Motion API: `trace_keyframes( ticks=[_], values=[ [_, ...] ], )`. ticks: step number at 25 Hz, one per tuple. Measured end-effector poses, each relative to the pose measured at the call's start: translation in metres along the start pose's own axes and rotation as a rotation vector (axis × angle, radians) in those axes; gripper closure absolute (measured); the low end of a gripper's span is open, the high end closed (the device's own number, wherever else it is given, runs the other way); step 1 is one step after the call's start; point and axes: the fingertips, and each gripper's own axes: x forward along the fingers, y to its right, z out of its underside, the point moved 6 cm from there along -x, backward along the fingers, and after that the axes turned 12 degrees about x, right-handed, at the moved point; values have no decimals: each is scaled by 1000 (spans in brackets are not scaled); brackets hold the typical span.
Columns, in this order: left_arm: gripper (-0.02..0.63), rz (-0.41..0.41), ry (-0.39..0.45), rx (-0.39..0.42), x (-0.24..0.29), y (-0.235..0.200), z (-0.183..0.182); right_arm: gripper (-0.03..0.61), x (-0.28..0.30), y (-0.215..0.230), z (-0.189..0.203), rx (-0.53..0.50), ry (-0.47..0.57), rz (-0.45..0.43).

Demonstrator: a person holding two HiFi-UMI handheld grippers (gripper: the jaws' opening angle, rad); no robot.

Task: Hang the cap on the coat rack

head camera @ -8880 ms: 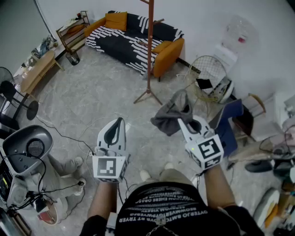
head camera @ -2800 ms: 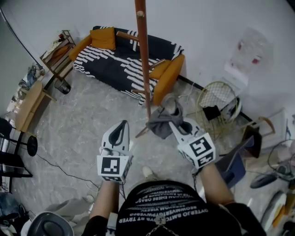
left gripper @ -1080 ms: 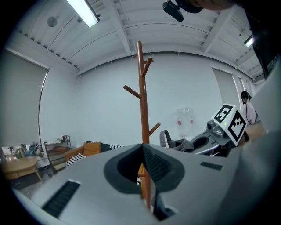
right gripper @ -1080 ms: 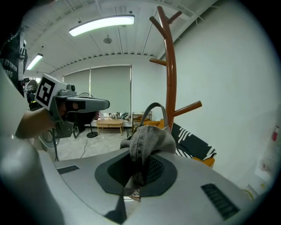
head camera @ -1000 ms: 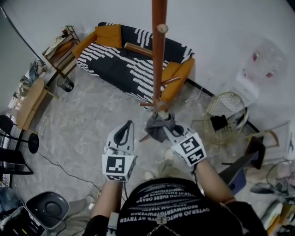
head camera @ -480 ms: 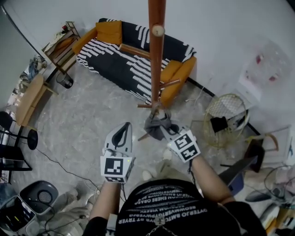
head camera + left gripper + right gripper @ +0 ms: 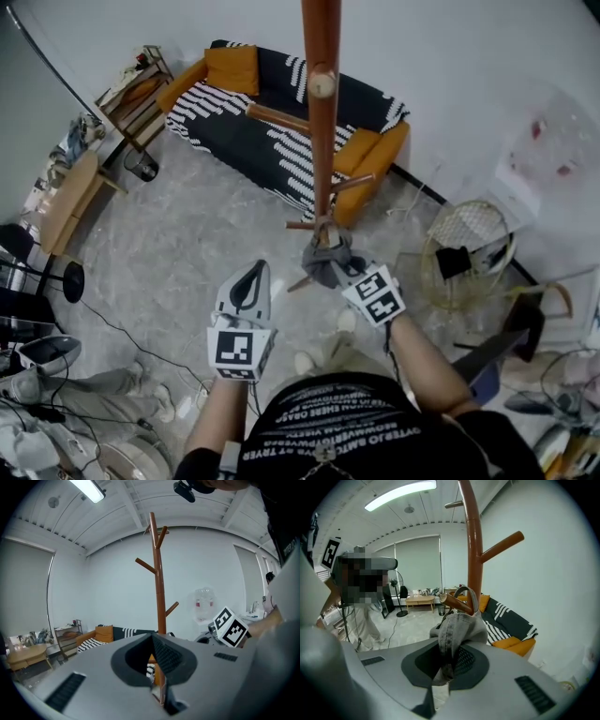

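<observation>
Cap (image 7: 459, 620) is pinched in the right gripper (image 7: 443, 667), its strap apparently looped over a low peg (image 7: 451, 600) of the coat rack (image 7: 322, 112). Slide the loop well along the peg before letting go (left gripper (image 7: 156, 663) idle, jaws together, nothing between).

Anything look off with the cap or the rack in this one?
Nothing damaged or spilled. The grey cap is bunched up rather than hanging freely: the right tongs pinch its fabric while its strap appears looped over a lower peg of the coat rack.
</observation>
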Motion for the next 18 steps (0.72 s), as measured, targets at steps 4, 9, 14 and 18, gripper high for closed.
trace_keyframes(
  ticks=[4,9,14,18],
  values=[
    [612,-6,-5,11,-1,-4,0,564,9,3,3,4,-32,1],
    [612,-17,-9,18,-3,-4,2,565,19,8,14,4,-59,0],
    [612,-27,-14,-10,-10,-6,3,565,24,7,22,17,-74,8],
    [612,-25,-6,4,-14,-8,1,564,26,4,25,25,-99,12]
  ],
)
